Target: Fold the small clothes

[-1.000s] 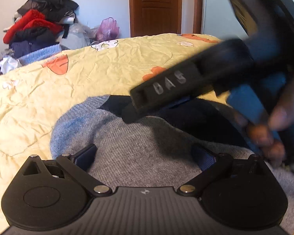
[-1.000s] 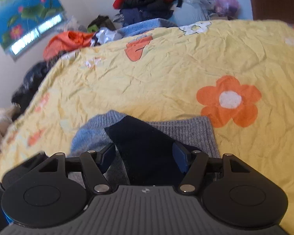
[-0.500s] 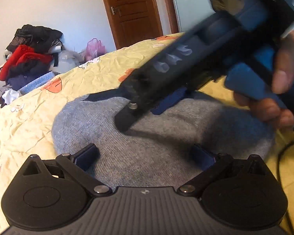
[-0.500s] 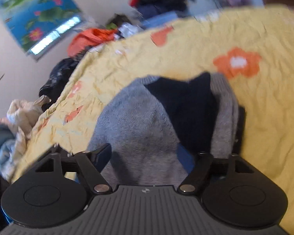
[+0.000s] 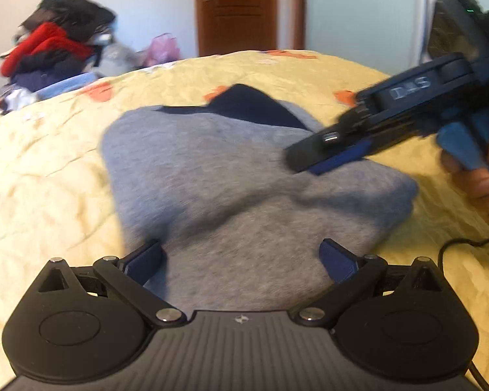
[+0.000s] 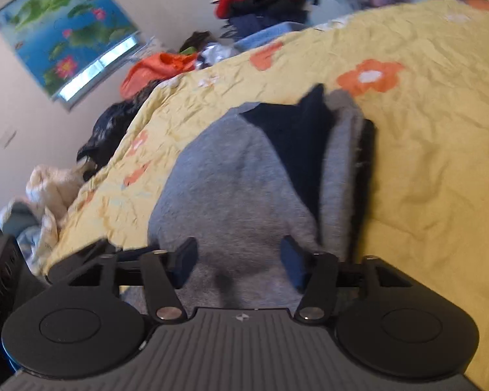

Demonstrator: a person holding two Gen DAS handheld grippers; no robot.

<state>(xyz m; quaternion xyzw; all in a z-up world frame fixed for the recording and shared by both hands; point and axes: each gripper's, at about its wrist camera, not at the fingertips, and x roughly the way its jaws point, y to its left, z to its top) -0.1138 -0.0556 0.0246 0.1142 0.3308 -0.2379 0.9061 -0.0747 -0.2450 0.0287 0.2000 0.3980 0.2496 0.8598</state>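
A folded grey knit sweater [image 5: 231, 189] with a dark navy part [image 5: 254, 107] at its far end lies on the yellow flowered bedspread [image 5: 49, 169]. My left gripper [image 5: 241, 260] is open, its fingers spread over the sweater's near edge. My right gripper [image 6: 236, 259] is open over the sweater [image 6: 231, 195], close above the cloth. In the left wrist view the right gripper [image 5: 313, 163] reaches in from the right above the sweater, held by a hand [image 5: 479, 179].
A heap of clothes [image 5: 55, 52] lies beyond the bed's far left. A brown door [image 5: 234, 9] stands at the back. More clothes [image 6: 159, 68] and a lotus picture [image 6: 68, 32] are along the wall. A black cable [image 5: 456, 247] lies at the right.
Both grippers have pulled back from the sweater, so more of it shows. The right gripper has moved to the right, away from the sweater's middle.
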